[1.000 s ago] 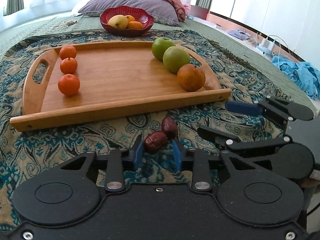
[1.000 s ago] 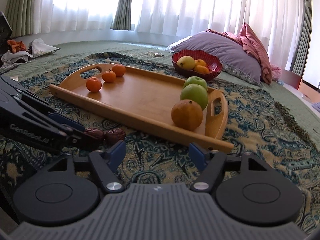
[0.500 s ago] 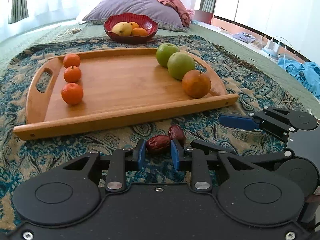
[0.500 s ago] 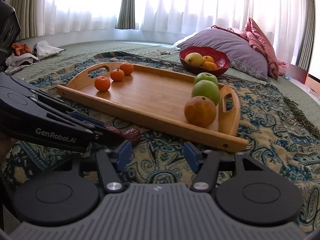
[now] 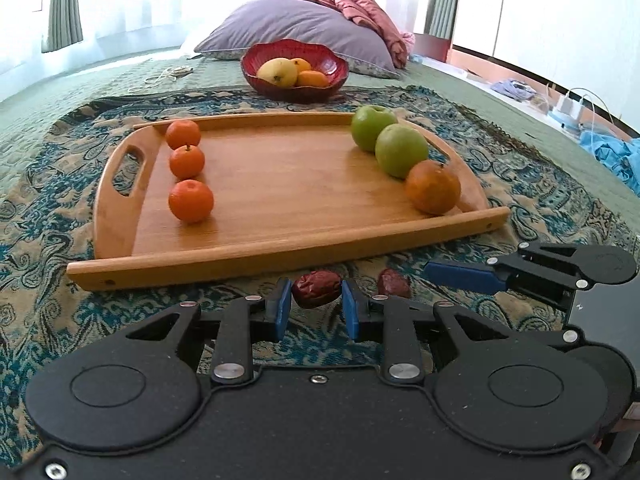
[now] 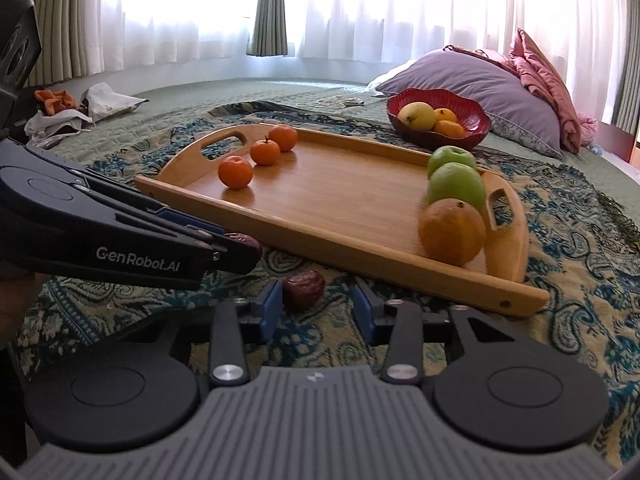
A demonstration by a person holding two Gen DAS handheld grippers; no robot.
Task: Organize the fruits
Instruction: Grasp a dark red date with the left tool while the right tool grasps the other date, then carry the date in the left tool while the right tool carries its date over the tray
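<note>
Wooden tray [image 5: 280, 184] already carries three tangerines at 9 o'clock and apples plus orange at 3 o'clock; left gripper [image 5: 316, 306] fingers pinch one date [image 5: 316, 289], right gripper [image 6: 318, 312] fingers, just closing, bracket the other date [image 6: 303, 286] on the bedspread, unpinched.

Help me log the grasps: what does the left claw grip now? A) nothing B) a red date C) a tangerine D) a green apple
B: the left claw is shut on a red date on the patterned cloth, in front of the wooden tray.
</note>
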